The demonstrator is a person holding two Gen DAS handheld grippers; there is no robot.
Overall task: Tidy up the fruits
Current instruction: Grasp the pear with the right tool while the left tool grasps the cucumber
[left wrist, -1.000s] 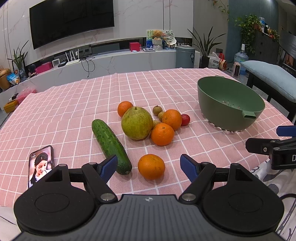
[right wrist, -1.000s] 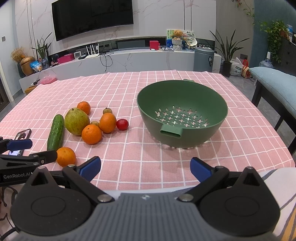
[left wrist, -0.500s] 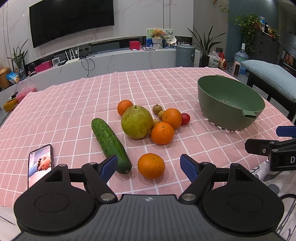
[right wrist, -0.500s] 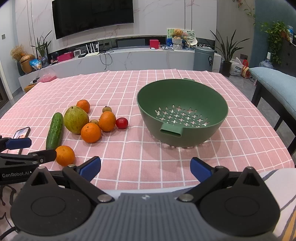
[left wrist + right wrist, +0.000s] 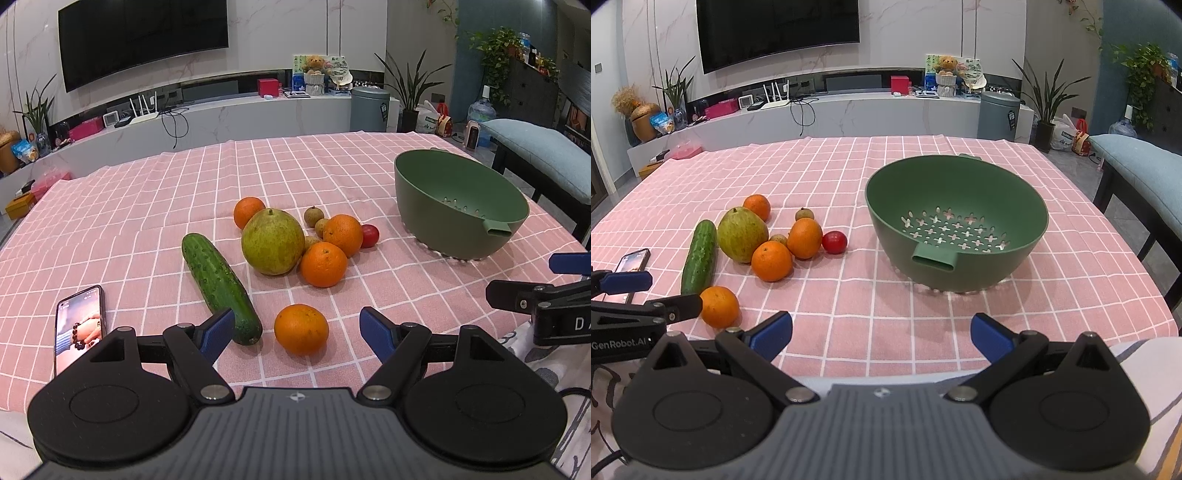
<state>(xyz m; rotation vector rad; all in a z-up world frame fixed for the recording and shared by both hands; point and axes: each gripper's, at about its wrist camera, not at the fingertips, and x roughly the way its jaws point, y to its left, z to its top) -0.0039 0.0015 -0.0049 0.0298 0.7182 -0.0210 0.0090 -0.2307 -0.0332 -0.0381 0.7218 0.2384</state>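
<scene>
The left gripper [image 5: 297, 326] is held at the near edge of the table, jaws spread wide and gripping nothing. A single orange [image 5: 301, 329] lies on the pink checked tablecloth [image 5: 147, 206] between the blue fingertips [image 5: 218, 329], touching neither. The near end of the cucumber [image 5: 218, 280] lies just beside the left fingertip; the cucumber runs away from the near edge at a slant.

The right gripper [image 5: 881, 332] is also held at the near edge, jaws spread wide and empty. It faces the green colander [image 5: 956, 225], which stands upright toward the right edge of the table with its tab handle [image 5: 934, 260] turned to the near edge. The colander holds no fruit.

Beyond the single orange, toward the centre of the table, the remaining fruit forms one cluster:
- a large green pear [image 5: 273, 240], just right of the cucumber;
- one orange at its far side [image 5: 249, 212];
- two oranges [image 5: 324, 264] at its right, close together;
- three small brown fruits [image 5: 314, 216] between and behind them;
- a red tomato [image 5: 369, 235] at the right end of the cluster, well apart from the colander.

A phone [image 5: 79, 325] lies face up, screen lit, near the left near corner of the table, left of the cucumber.
</scene>
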